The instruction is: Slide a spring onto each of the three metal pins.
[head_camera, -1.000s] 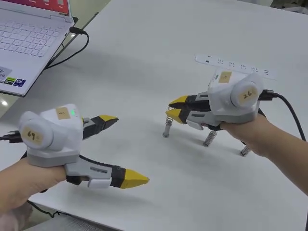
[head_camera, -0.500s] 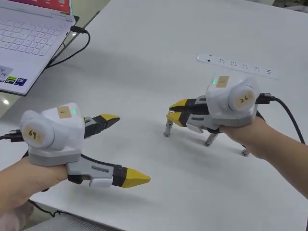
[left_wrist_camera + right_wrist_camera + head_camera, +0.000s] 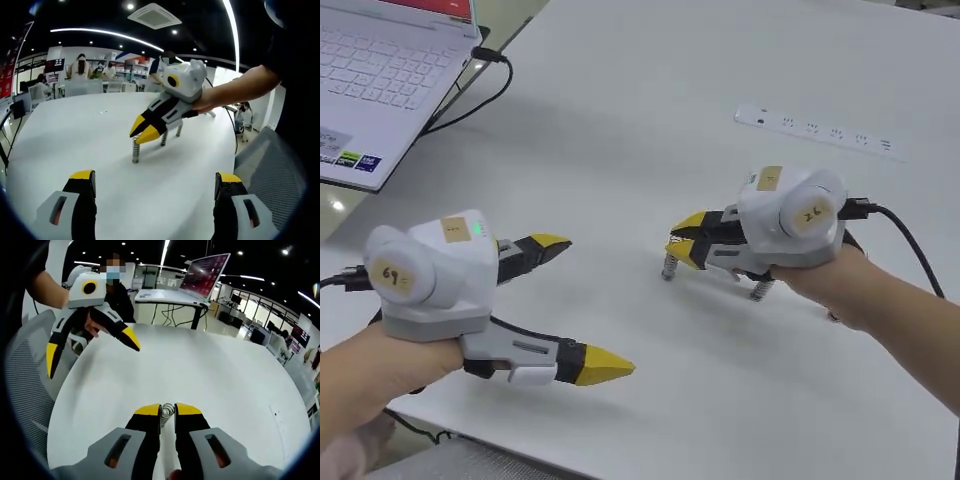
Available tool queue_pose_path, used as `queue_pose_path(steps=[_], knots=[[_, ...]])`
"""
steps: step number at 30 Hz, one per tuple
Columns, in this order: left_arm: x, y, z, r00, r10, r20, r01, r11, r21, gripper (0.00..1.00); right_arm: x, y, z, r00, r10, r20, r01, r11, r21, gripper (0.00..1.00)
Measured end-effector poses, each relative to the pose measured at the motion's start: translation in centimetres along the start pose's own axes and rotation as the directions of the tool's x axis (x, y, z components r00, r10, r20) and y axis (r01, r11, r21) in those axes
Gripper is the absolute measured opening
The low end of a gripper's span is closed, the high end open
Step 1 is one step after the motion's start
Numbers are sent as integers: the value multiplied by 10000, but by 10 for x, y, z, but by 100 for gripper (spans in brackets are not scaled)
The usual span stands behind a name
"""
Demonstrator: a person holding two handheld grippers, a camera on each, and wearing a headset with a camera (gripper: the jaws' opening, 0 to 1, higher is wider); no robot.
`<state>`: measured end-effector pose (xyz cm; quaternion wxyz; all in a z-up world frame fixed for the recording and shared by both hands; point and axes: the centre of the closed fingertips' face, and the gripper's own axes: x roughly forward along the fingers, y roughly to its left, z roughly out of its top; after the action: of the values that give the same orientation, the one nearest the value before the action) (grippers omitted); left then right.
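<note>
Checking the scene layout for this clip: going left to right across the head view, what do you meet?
Laptop → left gripper → right gripper, with a spring at its tips.

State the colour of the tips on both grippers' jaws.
Yellow, best seen in the head view on the left gripper and the right gripper.
</note>
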<state>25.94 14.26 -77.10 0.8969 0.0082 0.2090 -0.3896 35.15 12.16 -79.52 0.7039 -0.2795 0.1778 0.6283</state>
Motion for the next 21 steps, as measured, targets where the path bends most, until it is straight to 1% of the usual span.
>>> queue_pose_path(steps=[2,3,7,10,14,21], knots=[[0,0,0,10000,-3,6,3,10000,-13,97,2,1,-4,9999,47,-103,-48,10000,-11,8],[0,0,0,10000,-4,17,4,10000,-18,97,3,0,0,9999,34,130,-35,10000,53,8],[1,0,-1,10000,-37,-21,37,10000,-30,96,4,-2,-1,10000,-5,51,5,9999,147,8],[1,0,0,10000,-41,12,41,10000,-19,96,2,0,-3,10000,41,-50,-42,10000,-53,8],[2,0,-1,10000,-35,1,35,10000,-54,96,0,-1,-4,10000,13,-22,-13,10000,-8,8],[3,0,0,10000,-69,28,69,10000,-27,96,1,-2,-3,10000,-56,-40,56,9999,-89,8]])
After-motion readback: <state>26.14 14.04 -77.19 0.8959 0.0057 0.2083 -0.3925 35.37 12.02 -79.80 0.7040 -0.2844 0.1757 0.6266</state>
